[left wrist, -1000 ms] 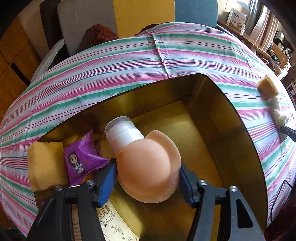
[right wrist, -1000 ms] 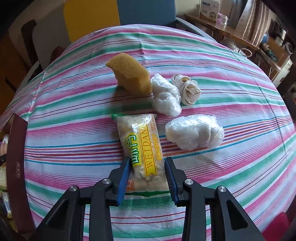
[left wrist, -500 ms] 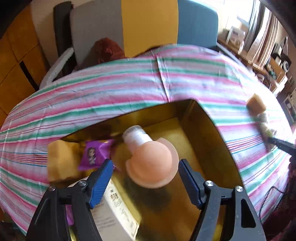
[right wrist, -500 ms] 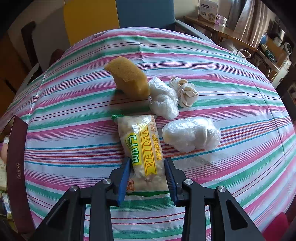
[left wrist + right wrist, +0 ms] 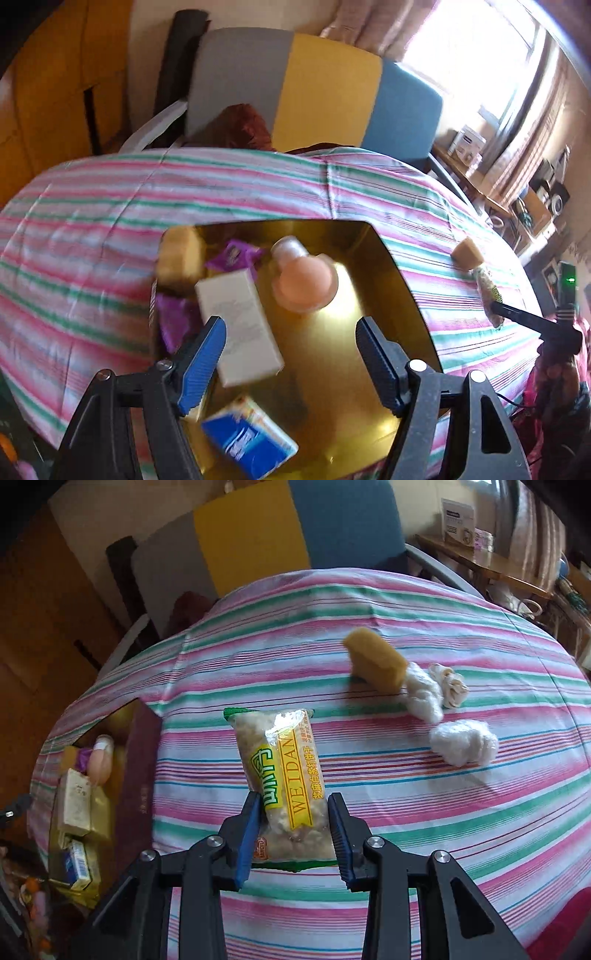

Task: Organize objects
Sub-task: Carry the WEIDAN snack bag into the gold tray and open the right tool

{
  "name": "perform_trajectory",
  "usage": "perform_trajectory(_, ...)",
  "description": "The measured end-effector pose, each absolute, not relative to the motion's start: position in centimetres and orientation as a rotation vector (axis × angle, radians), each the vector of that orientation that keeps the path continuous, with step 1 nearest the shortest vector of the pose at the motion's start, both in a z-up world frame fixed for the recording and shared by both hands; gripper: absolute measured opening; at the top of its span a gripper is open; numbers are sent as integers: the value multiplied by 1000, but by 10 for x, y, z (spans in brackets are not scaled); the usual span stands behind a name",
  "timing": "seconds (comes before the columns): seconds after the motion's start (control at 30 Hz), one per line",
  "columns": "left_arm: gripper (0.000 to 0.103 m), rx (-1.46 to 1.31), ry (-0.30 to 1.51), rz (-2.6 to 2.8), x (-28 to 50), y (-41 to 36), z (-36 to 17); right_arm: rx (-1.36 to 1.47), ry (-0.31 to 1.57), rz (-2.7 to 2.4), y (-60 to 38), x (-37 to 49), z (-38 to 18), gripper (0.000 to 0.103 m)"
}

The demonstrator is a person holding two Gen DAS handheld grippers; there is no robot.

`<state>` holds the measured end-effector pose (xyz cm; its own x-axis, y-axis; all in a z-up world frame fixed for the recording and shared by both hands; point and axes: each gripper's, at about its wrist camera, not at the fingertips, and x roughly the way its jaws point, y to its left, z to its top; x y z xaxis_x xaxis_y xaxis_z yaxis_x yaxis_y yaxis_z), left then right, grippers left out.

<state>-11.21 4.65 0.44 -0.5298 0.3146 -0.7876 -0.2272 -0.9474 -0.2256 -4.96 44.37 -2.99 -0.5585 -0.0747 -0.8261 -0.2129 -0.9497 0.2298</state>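
Note:
My left gripper (image 5: 291, 350) is open and empty above the gold-lined box (image 5: 399, 280). A peach bottle (image 5: 304, 284) with a white cap lies in the box, beside a white carton (image 5: 240, 325), a purple packet (image 5: 234, 254), a yellow sponge (image 5: 181, 254) and a blue-and-white pack (image 5: 251, 439). My right gripper (image 5: 295, 830) is shut on the WEIDAN snack packet (image 5: 284, 775) and holds it above the striped cloth. The box also shows at the left of the right wrist view (image 5: 142, 768).
On the striped tablecloth (image 5: 406, 812) lie a yellow sponge (image 5: 376, 661), two white plastic wads (image 5: 463, 740) and a rolled cloth knot (image 5: 452, 685). A grey, yellow and blue chair (image 5: 314, 92) stands behind the table. Shelves with clutter are at the right.
My left gripper let go of the peach bottle, opened wide and rose away from the box. My right gripper lifted the snack packet and swung left toward the box.

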Motion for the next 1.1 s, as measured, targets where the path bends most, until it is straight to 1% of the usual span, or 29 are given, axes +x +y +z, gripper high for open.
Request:
perform_trajectory(0.13,73,-1300,-204,2540,-96,21,6,-1456,381,2840,367,-51,2,37)
perform_trajectory(0.23,73,-1273,-235,2561,-86,5,9,-1536,262,2920,304,-61,12,37)
perform_trajectory(0.43,73,-1272,-304,2552,-73,-14,3,-1741,82,2880,212,-91,-14,37)
perform_trajectory(0.6,72,-1292,-358,2543,-69,-27,-5,-1873,-6,2803,172,-112,-44,37)
perform_trajectory(0.73,72,-1297,-399,2540,-66,-36,-9,-1884,-71,2745,157,-123,-61,37)
perform_trajectory(0.9,72,-1308,-426,2539,-64,-43,-14,-1906,-85,2705,150,-132,-75,35)
perform_trajectory(1.1,72,-1321,-436,2539,-63,-46,-18,-1901,-79,2751,140,-133,-75,36)
